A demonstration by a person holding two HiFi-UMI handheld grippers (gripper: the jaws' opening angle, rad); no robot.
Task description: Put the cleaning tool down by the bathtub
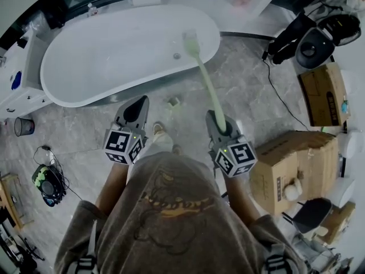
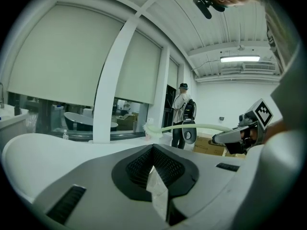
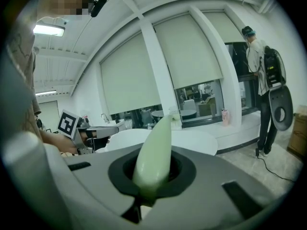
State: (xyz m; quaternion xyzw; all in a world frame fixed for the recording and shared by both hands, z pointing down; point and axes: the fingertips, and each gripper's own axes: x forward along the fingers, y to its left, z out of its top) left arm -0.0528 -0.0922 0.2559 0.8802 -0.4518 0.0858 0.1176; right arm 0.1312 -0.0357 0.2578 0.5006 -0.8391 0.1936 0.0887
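The cleaning tool [image 1: 206, 79] is up over the bathtub [image 1: 114, 56]
The right gripper [image 1: 219, 121] pinches its green handle. The left gripper [image 1: 135, 112] is pressed together, holding nothing.

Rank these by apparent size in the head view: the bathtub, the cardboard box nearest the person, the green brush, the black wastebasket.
1. bathtub
2. cardboard box
3. green brush, long but thin, and nearer the camera, so this rank is unsure
4. wastebasket
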